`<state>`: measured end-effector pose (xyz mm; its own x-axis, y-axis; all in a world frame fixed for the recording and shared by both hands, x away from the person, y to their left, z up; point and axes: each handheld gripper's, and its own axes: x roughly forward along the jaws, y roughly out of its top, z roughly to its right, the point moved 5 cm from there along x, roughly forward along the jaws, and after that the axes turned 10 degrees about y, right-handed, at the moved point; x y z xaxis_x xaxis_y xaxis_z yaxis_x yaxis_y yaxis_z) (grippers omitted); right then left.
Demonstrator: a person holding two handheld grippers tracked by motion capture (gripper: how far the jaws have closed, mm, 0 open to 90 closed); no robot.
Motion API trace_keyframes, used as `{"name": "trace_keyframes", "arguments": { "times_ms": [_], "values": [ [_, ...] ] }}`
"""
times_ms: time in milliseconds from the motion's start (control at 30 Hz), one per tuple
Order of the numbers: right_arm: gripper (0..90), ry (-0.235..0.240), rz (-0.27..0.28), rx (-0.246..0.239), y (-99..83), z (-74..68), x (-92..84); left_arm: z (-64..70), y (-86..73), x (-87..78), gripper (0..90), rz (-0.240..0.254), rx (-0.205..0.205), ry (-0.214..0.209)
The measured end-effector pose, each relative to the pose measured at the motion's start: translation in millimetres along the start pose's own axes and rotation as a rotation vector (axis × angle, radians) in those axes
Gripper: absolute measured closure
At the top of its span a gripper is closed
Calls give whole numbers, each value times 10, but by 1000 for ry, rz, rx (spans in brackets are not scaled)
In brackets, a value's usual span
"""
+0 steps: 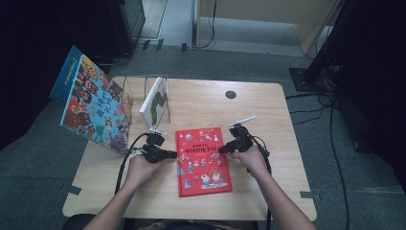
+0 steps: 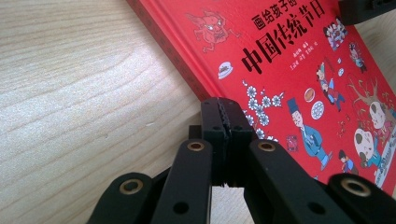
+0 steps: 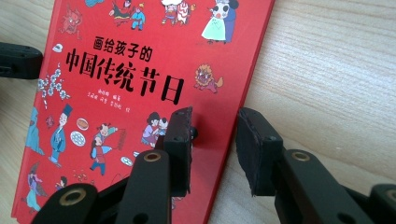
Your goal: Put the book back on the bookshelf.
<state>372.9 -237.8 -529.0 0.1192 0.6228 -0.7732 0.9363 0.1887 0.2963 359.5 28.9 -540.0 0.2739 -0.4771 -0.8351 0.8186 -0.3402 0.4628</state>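
Note:
A red picture book (image 1: 203, 160) with black Chinese title lettering lies flat on the wooden table (image 1: 273, 124), between my two grippers. My left gripper (image 1: 173, 154) rests at the book's left edge. In the left gripper view its jaws (image 2: 225, 105) are pressed together with nothing between them, tips just at the red book's (image 2: 299, 70) spine edge. My right gripper (image 1: 224, 148) is at the book's right edge. In the right gripper view it (image 3: 215, 126) stands open: one jaw over the red cover (image 3: 130, 84), the other over bare table, the edge running between them.
A large colourful book (image 1: 93, 103) leans tilted at the table's left rear corner. Beside it a white book with a green picture (image 1: 154, 103) stands in a clear holder. A round black grommet (image 1: 231, 94) sits at the table's back. Cables lie on the floor to the right.

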Motion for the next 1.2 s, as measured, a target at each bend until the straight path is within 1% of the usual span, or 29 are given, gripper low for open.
{"name": "trace_keyframes", "arguments": {
  "times_ms": [33, 67, 167, 233, 267, 300, 333, 433, 500, 567, 600, 667, 733, 800, 867, 900, 967, 1000, 1100, 1133, 1200],
  "values": [
    [672, -1, 3, -8, 7, -9, -9, 0, -1, 0, 900, 0, -1, -1],
    [669, 7, 3, -7, 10, -23, -19, -1, -2, 0, 900, 1, -2, -1],
    [684, 28, 42, -21, 58, -71, -113, -1, -5, 2, 895, 4, -2, 0],
    [682, 48, 50, -38, 94, -124, -180, -12, -5, 2, 875, 3, -4, 5],
    [679, 62, 46, -38, 105, -160, -205, -20, -5, 2, 865, 1, -6, 1],
    [679, 68, 47, -47, 116, -182, -222, -24, -6, 2, 864, -1, -9, -4],
    [680, 81, 46, -55, 133, -223, -252, -23, -5, 2, 864, 0, -8, -4],
    [668, 100, 44, -76, 171, -317, -292, -22, -2, 3, 863, -2, -12, -4],
    [675, 146, 45, -71, 192, -384, -292, -25, -2, 3, 863, -3, -12, -8],
    [710, 240, 42, -70, 212, -485, -279, -25, 0, 4, 861, -3, -17, -9],
    [715, 272, 37, -84, 227, -559, -256, -28, 1, 4, 861, -2, -15, -8],
    [728, 260, 29, -128, 256, -672, -192, -28, 0, 4, 859, -3, -20, -9],
    [742, 245, 13, -160, 277, -749, -130, -32, 0, 2, 857, -4, -23, -12],
    [756, 236, 4, -150, 318, -775, -93, -37, 3, -6, 833, -4, -28, -21],
    [780, 256, 11, -130, 342, -756, -93, -37, 8, -9, 774, -3, -40, -46],
    [793, 267, 12, -116, 347, -746, -97, -36, 14, -12, 730, -1, -45, -55],
    [808, 281, 9, -90, 355, -754, -108, -27, 25, -14, 665, -1, -48, -67],
    [813, 282, 6, -89, 362, -766, -112, -35, 32, -19, 637, 5, -53, -62],
    [824, 264, -17, -95, 394, -827, -136, -64, 42, -37, 583, 17, -54, -49],
    [827, 259, -27, -90, 400, -847, -145, -76, 45, -48, 570, 20, -59, -50],
    [831, 237, -45, -98, 425, -898, -158, -86, 56, -66, 534, 39, -66, -55]
  ]
}}
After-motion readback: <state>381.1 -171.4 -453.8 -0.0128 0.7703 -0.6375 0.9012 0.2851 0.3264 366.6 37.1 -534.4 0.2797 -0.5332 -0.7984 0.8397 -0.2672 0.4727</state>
